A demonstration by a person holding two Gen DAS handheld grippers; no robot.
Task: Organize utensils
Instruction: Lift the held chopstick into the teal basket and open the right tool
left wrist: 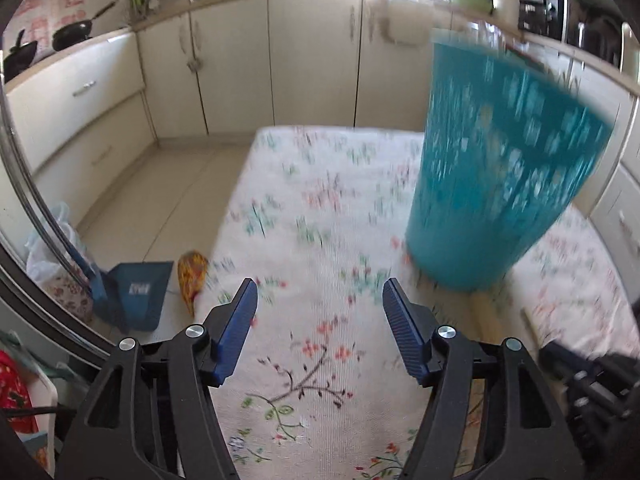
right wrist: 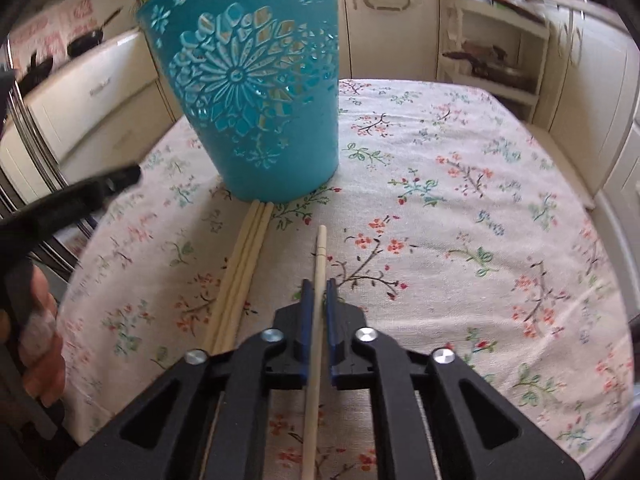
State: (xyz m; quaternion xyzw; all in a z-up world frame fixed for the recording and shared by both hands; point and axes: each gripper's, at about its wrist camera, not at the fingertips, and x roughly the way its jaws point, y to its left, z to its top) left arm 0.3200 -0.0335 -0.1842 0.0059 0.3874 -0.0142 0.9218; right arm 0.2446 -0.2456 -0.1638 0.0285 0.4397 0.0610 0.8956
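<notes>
Floral tablecloth (right wrist: 460, 208), teal cutwork holder (right wrist: 256, 80), right gripper (right wrist: 319, 292) clamping chopstick (right wrist: 319, 264), no legible writing.

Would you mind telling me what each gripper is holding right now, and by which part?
The right gripper grips a single wooden chopstick along its shaft, short of the far tip. The left gripper holds nothing, jaws open.

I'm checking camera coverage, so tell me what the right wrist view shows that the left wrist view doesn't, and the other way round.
Only the right wrist view shows the right gripper shut on a single chopstick, and three more chopsticks lying together by the container's base. Only the left wrist view shows the left gripper, open and empty, plus a blue dustpan on the floor. Both show the teal cutout utensil holder standing on the floral tablecloth.
</notes>
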